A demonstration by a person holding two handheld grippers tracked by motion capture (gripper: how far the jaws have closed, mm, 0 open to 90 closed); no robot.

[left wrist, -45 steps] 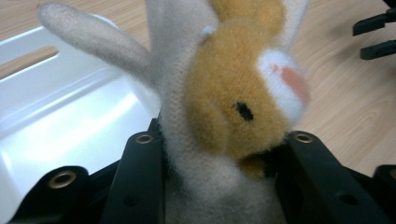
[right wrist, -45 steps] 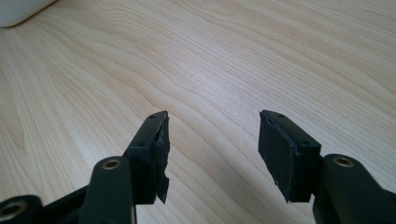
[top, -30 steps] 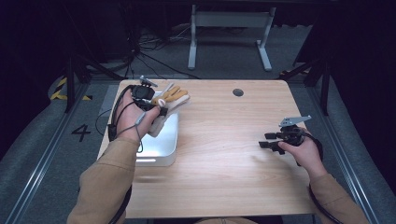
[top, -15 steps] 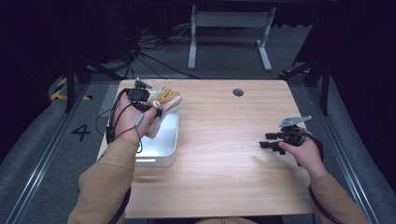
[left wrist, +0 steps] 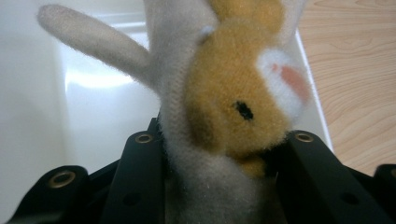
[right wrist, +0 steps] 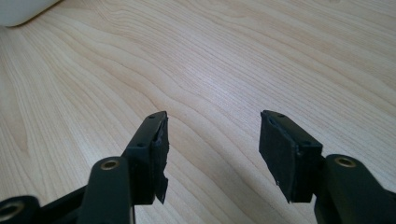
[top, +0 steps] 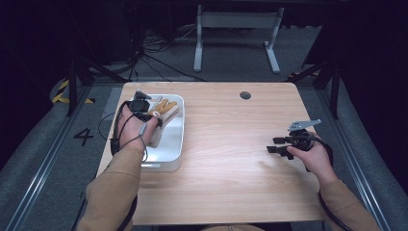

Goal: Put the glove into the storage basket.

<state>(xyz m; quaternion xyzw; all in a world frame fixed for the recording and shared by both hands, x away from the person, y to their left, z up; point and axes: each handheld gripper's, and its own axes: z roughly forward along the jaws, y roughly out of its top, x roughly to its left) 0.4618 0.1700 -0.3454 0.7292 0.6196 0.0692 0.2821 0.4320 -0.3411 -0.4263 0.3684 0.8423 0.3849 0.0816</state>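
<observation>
Left gripper [top: 153, 115] is clamping the plush rabbit [left wrist: 233, 107] over the white tray [top: 174, 150], right gripper [top: 275, 146] idling open; best releasing low, inside the walls.

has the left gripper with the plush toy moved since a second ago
Yes. The left gripper has sunk with the plush toy toward the white tray.

Plush rabbit [left wrist: 233, 121]: tan-yellow body w/ grey-white front & long pale ears, black dot eye, pink patch on a white cheek. I've got it pinched betw. my left tongs [top: 144, 113], its ears stretched toward 1 o'clock. It sits over the far end of the white tray [top: 173, 144], at the table's 10 o'clock.
</observation>
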